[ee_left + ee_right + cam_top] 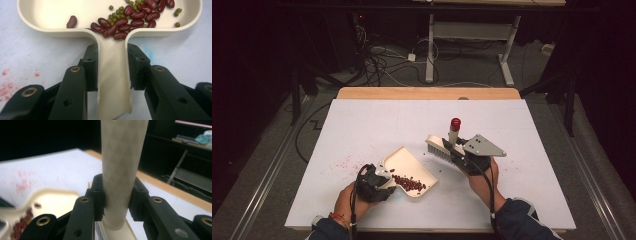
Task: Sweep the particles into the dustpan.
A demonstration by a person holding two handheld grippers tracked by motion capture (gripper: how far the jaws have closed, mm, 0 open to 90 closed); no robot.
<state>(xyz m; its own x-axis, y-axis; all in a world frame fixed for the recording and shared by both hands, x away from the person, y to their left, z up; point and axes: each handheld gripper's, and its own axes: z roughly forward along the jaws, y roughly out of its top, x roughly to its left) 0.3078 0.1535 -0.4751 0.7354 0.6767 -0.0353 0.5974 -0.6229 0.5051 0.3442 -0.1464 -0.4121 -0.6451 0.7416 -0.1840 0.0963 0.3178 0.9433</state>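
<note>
A cream dustpan (408, 167) lies on the white table near its front, holding red kidney beans (408, 183) and small green beans (117, 15). My left gripper (379, 181) is shut on the dustpan's handle (113, 82), one jaw pressed on each side. To the right, a cream brush (439, 147) with a red-capped handle (455, 124) hovers beside the pan's far edge. My right gripper (458, 153) is shut on the brush handle (119, 170), which rises between its jaws.
Faint red stains (346, 162) mark the white table sheet (377, 120) left of the pan. A wooden table edge (427, 93) runs along the back. Beyond it, cables and a desk frame (472, 45) stand on the dark floor.
</note>
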